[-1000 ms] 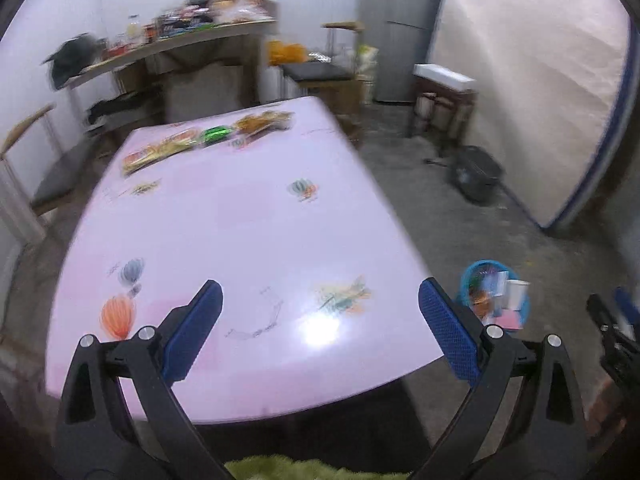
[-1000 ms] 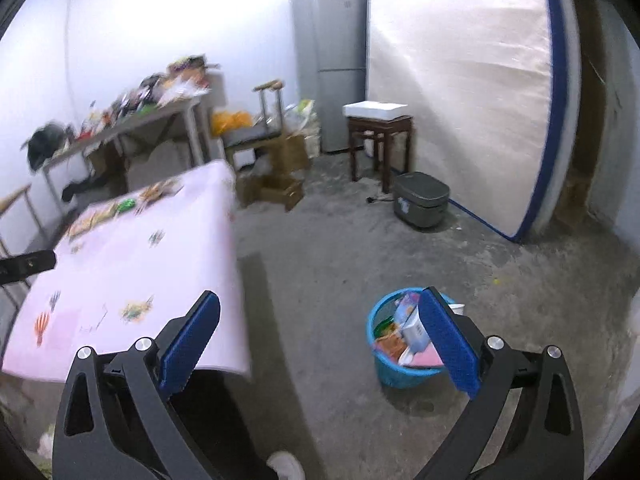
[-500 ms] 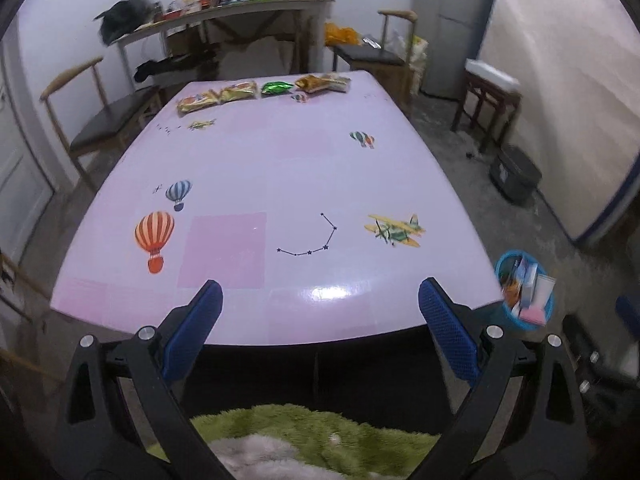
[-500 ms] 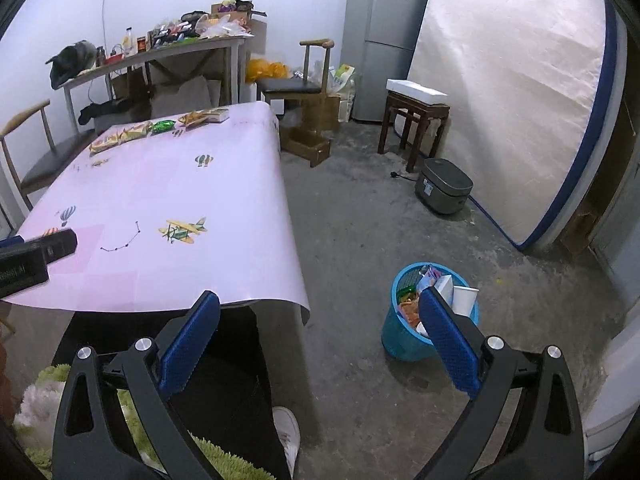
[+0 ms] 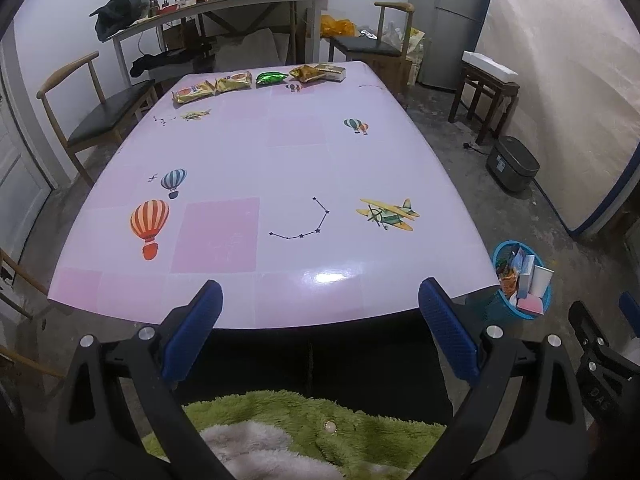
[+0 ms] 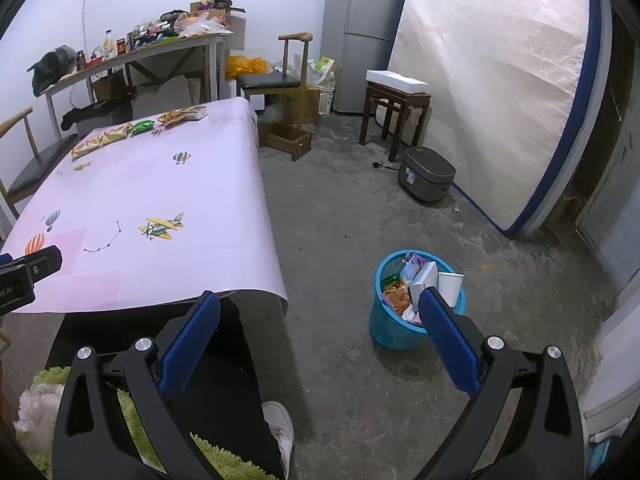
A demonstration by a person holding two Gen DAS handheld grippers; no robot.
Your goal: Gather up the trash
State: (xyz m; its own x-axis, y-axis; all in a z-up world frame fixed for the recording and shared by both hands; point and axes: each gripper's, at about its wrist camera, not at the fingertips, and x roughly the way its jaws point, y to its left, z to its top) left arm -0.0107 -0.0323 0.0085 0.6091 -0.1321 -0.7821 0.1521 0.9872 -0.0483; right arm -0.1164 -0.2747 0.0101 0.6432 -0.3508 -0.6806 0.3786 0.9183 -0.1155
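Several snack packets lie in a row at the far edge of the pink table (image 5: 280, 152): yellow packets (image 5: 193, 92), a green packet (image 5: 271, 77) and a brown packet with a box (image 5: 318, 73). The same row (image 6: 140, 128) shows in the right wrist view. A blue trash basket (image 6: 390, 330) full of cartons and a paper cup stands on the floor right of the table, also seen as the basket (image 5: 498, 250) in the left wrist view. My left gripper (image 5: 320, 322) is open over the near table edge, holding nothing. My right gripper (image 6: 320, 326) is open above the floor beside the basket.
Wooden chairs (image 5: 100, 112) stand left of and behind the table. A cluttered shelf table (image 5: 224, 0), a fridge (image 6: 360, 28), a dark stool (image 6: 394, 108), a grey cooker (image 6: 426, 174) and a leaning mattress (image 6: 500, 80) line the room. A person's green fuzzy garment (image 5: 312, 428) and white shoe (image 6: 278, 426) are below.
Both grippers have pulled back and swung left, so the whole table and the basket now sit further into view. Their jaws stay open and nothing was picked up.
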